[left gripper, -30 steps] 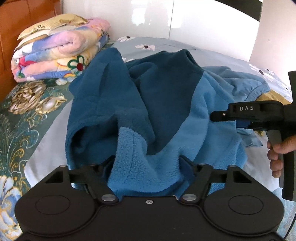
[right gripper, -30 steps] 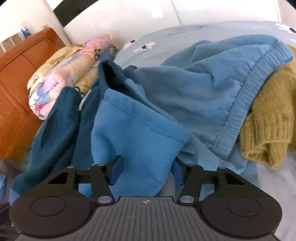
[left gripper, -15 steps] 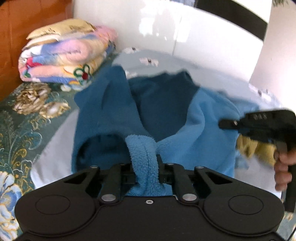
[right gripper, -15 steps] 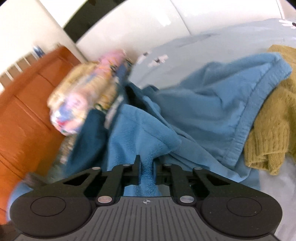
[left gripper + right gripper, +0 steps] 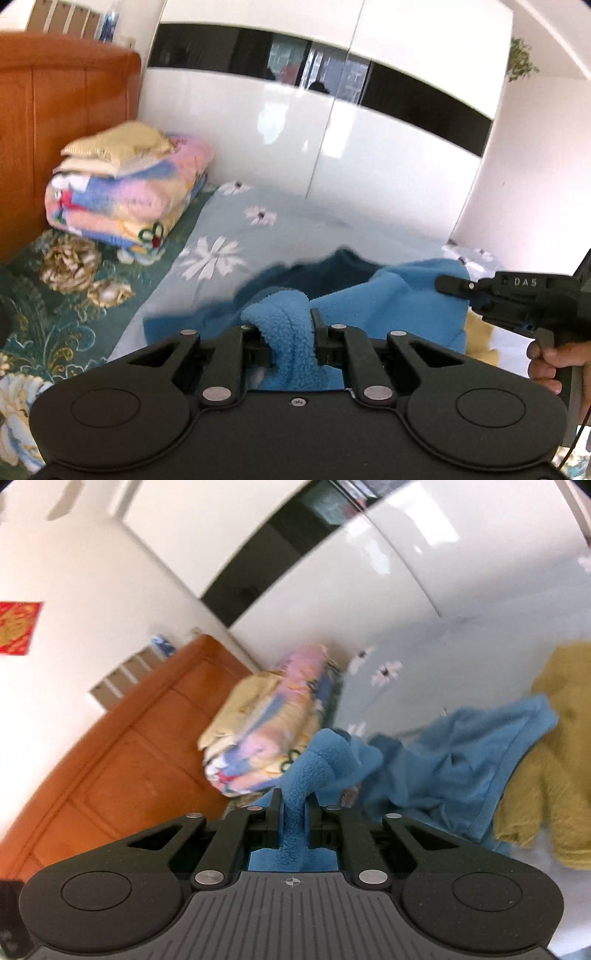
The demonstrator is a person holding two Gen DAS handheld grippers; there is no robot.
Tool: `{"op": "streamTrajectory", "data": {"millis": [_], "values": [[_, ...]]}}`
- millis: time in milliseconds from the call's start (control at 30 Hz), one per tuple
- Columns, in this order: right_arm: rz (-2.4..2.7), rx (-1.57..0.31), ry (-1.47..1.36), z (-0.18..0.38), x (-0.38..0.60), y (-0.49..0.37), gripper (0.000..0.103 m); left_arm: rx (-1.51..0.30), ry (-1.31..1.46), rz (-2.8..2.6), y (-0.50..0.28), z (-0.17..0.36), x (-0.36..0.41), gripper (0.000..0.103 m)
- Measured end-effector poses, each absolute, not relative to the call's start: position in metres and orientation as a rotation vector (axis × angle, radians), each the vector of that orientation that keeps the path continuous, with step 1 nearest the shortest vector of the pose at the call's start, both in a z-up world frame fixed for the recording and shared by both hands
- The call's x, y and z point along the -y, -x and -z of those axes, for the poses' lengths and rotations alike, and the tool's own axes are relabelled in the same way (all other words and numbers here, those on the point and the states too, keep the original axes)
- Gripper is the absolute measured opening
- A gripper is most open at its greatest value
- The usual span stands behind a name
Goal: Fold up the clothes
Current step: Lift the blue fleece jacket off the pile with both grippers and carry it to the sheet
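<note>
Two-tone blue fleece [image 5: 369, 306], fuzzy, bunched, pinched in both claws.

Item one: a two-tone blue fleece garment [image 5: 388, 306], light blue with darker blue panels. It is unfolded and bunched. One thick edge is gathered and pinched between the jaws of the left hand-held gripper [image 5: 291, 332]; another fold is pinched in the right hand-held gripper [image 5: 293, 812]. Both pinched parts are raised, and the rest trails down toward the bed [image 5: 295, 229].

Item two: a lighter blue garment [image 5: 461, 753] with a stitched hem lies crumpled on the bed.

Item three: a mustard knitted garment [image 5: 546, 760] lies crumpled, touching the lighter blue one.
</note>
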State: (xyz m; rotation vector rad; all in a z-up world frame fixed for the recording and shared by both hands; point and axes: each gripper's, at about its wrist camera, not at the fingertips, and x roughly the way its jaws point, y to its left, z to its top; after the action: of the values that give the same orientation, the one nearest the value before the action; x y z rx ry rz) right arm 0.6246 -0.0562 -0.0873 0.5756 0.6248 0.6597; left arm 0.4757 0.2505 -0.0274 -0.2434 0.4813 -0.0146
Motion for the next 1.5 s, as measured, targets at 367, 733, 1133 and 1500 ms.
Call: {"op": "streamTrajectory", "data": {"millis": [367, 733, 1133, 1500], "values": [[-0.754, -0.594, -0.506, -0.023, 0.129, -0.513, 0.008, -0.428, 0.238, -0.010, -0.353, -0.066, -0.173, 0.012], [-0.694, -0.542, -0.476, -0.089, 0.167, -0.354, 0.008, -0.376, 0.231, 0.087, -0.216, -0.107, -0.150, 0.012], [-0.551, -0.481, -0.480, -0.125, 0.173, -0.166, 0.008, -0.366, 0.173, 0.263, -0.084, -0.140, -0.148, 0.012], [-0.499, -0.568, -0.479, -0.117, 0.197, -0.094, 0.008, -0.441, 0.212, 0.346, -0.030, -0.110, -0.135, 0.013]]}}
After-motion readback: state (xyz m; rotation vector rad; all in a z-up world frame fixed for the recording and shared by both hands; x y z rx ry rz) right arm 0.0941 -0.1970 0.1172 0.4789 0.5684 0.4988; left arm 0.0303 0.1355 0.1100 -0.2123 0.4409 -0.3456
